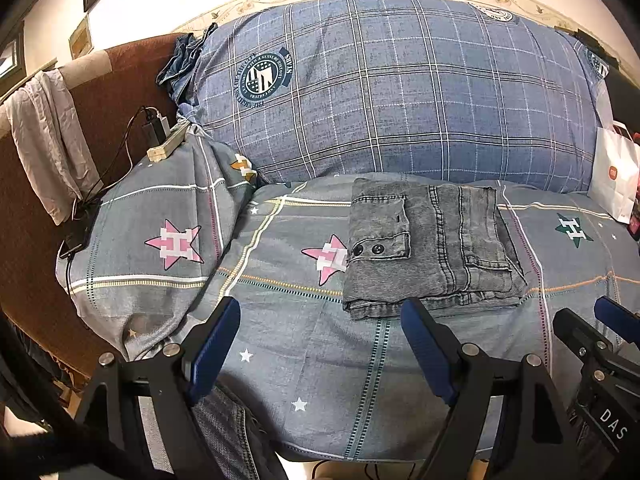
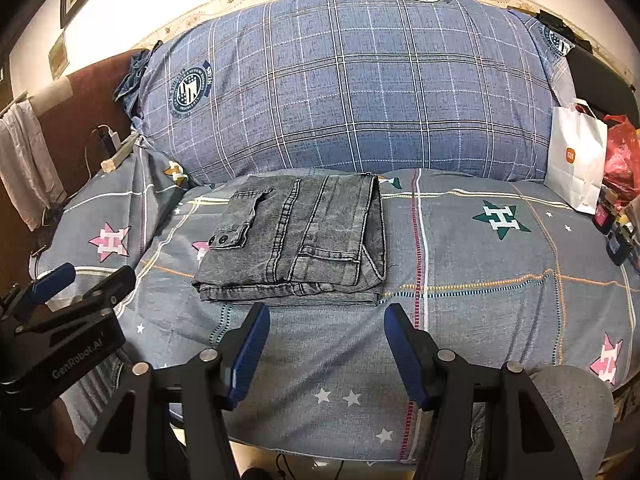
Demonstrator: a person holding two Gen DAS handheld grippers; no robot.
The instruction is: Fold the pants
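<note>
Grey denim pants [image 1: 428,244] lie folded into a compact rectangle on the bed, with a buttoned pocket flap on top; they also show in the right wrist view [image 2: 296,240]. My left gripper [image 1: 320,320] is open and empty, hovering just in front of the pants' near edge. My right gripper [image 2: 326,322] is open and empty, also just short of the near edge. The right gripper shows at the right edge of the left wrist view [image 1: 588,320], and the left gripper at the left edge of the right wrist view [image 2: 80,280].
The bed has a grey star-patterned sheet [image 2: 480,320]. A large blue plaid pillow [image 1: 400,92] lies behind the pants. A white paper bag [image 2: 576,160] and a red bag [image 2: 622,152] stand at the right. A power strip with chargers [image 1: 164,140] sits at the left.
</note>
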